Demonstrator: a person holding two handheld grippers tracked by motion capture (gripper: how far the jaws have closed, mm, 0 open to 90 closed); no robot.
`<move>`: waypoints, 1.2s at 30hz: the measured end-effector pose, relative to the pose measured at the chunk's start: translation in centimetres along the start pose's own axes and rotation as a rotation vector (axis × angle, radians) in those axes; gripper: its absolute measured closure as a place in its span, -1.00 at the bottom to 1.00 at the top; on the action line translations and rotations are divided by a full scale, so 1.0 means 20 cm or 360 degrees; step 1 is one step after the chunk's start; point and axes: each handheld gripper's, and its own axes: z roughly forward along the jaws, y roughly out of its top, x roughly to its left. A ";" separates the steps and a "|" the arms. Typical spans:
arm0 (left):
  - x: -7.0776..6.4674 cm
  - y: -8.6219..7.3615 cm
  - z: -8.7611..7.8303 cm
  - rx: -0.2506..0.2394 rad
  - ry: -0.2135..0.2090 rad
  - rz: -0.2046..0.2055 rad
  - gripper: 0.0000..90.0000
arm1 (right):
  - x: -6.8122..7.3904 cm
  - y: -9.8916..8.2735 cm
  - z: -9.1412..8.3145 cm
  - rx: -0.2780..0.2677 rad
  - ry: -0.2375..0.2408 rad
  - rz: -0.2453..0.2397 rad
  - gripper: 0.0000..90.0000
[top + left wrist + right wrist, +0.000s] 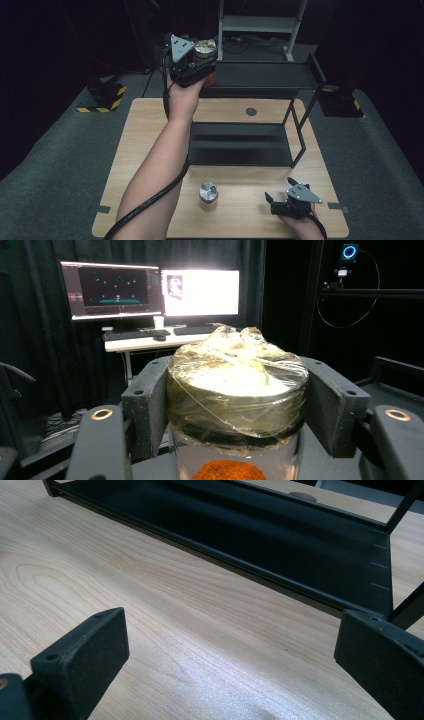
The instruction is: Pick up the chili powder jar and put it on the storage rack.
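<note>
- Left gripper (202, 62): raised high and reached far forward, at the left end of the black rack's upper shelf (260, 75); jaws closed firmly on a wrapped jar (237, 385), one pad on each side just under the lid.
- Jar contents: something orange-brown at the bottom, right between the jaws; lid covered in crinkled clear film.
- Probably mid-delivery: jar lifted and brought level with the upper shelf, not yet released; whether it already rests on the shelf cannot be told.
- Second jar (208, 192): upright on the worktop (150, 130), well behind the left gripper and just left of the right one; probably next in line.
- Lower shelf (240, 145): bare, just ahead of the right gripper.
- Right gripper (281, 196): low over the worktop's near right edge, jaws spread wide, holding nothing.
</note>
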 end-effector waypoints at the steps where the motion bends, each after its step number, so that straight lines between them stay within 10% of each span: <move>1: 0.00 0.00 0.00 0.0003 -0.0002 0.0002 -0.24 | 0.00 0.00 0.00 0.0001 0.0000 0.0000 -1.00; 20: -0.02 -0.01 0.00 0.0001 -0.0001 0.0034 -0.29 | 0.00 0.00 0.00 0.0000 -0.0001 0.0003 -1.00; 36: -0.06 0.00 -0.03 0.0029 0.0021 0.0024 -0.99 | 0.00 0.00 0.00 -0.0002 0.0001 -0.0003 -1.00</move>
